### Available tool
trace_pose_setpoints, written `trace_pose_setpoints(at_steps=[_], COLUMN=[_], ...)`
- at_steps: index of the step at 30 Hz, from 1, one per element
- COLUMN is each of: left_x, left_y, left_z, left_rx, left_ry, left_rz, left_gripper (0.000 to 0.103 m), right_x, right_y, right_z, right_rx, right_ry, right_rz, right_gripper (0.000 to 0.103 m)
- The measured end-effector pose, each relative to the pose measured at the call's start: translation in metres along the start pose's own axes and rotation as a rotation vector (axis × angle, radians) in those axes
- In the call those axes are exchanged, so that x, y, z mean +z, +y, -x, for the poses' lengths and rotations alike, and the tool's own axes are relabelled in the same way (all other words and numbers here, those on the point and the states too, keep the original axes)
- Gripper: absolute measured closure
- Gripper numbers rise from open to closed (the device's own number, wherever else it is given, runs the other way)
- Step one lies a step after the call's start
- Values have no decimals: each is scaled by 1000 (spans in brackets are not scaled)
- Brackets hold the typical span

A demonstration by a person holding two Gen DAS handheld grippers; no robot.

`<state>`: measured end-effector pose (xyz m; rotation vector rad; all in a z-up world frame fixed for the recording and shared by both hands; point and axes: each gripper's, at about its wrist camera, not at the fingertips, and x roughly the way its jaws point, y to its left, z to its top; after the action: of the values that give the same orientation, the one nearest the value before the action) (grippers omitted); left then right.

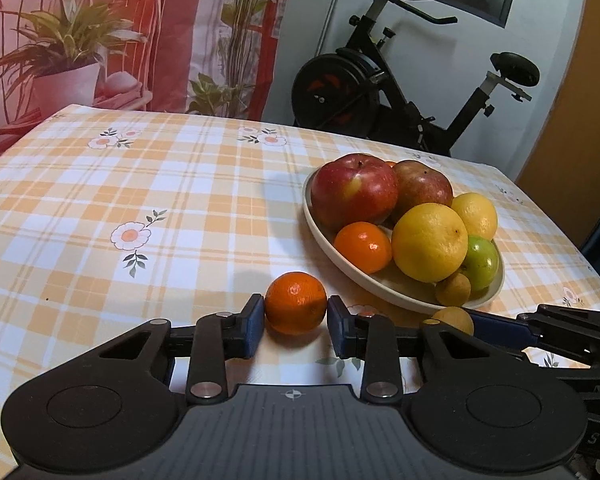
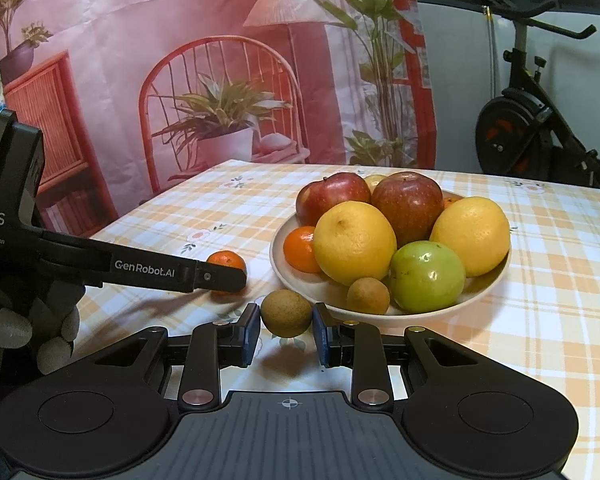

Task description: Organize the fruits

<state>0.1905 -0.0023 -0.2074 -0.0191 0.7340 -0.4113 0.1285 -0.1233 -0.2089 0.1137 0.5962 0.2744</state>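
Note:
A tangerine rests on the checked tablecloth just left of a cream plate. My left gripper is shut on it, one blue pad against each side. In the right wrist view the same tangerine shows behind the left gripper's long finger. My right gripper is shut on a small brown round fruit at the plate's near rim. The plate holds two red apples, two yellow citrus, a green fruit, another tangerine and a second small brown fruit.
A gloved hand holds the left gripper's handle at the far left. Behind the table hangs a printed backdrop, and an exercise bike stands past the far edge. Bare tablecloth stretches left of the plate.

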Motion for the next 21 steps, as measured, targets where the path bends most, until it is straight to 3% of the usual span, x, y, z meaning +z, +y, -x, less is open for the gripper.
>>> trace_pose_setpoints(at_steps=[10,21], left_x=[6,11], left_y=[-13,-54], left_z=[16,18], left_rx=[-1,2], left_ry=[-25,-17], left_rz=[-16,-104], left_gripper=[67,67], right_x=[-1,-2], right_y=[-3,-21], right_z=[9,28], right_rx=[8,0], right_ry=[-50,-140], right_rz=[-16,-64], right_gripper=[77,77])
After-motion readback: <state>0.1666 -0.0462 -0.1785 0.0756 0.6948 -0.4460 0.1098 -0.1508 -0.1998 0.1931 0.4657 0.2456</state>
